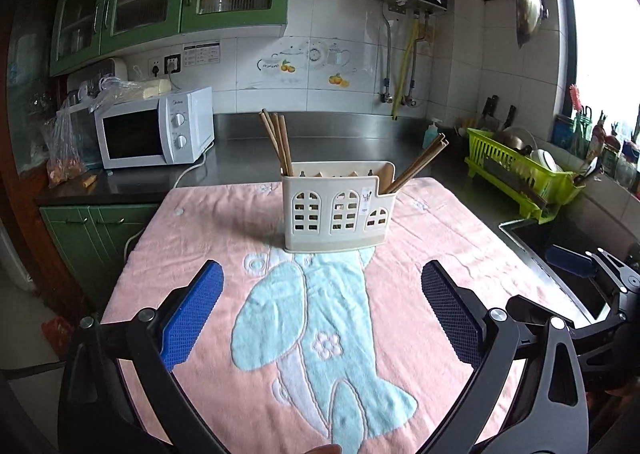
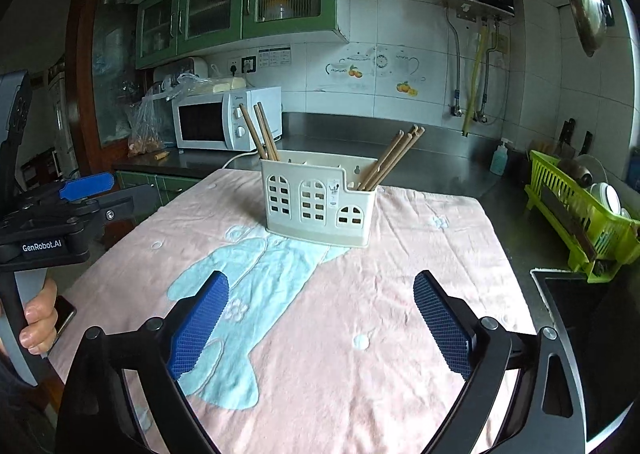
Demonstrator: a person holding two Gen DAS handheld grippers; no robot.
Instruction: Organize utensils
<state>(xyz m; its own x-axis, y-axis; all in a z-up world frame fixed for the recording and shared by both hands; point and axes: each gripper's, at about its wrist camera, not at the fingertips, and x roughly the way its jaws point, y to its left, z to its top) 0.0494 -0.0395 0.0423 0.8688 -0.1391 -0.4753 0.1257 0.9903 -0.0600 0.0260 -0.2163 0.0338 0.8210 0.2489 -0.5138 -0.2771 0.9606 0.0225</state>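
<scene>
A cream plastic utensil holder (image 1: 338, 206) (image 2: 316, 201) with window-shaped cutouts stands upright on a pink towel (image 1: 440, 238) (image 2: 360, 334). Wooden chopsticks (image 1: 276, 141) (image 2: 258, 133) lean out of its left compartment, and more chopsticks (image 1: 420, 163) (image 2: 394, 157) lean out of its right one. My left gripper (image 1: 322, 314) hovers over the towel well short of the holder, jaws wide apart, nothing between them. My right gripper (image 2: 322, 324) is likewise open and empty, on the near side of the holder. In the right wrist view the left gripper's body (image 2: 48, 221) shows at the left edge, with a hand on its handle.
A white microwave (image 1: 156, 129) (image 2: 226, 119) sits at the back left on the steel counter (image 1: 340, 133). At the right stand a green dish rack (image 1: 520, 169) (image 2: 580, 209) with dishes, a soap bottle (image 2: 499, 157) and a dark sink (image 2: 580, 314). Green cabinets hang above.
</scene>
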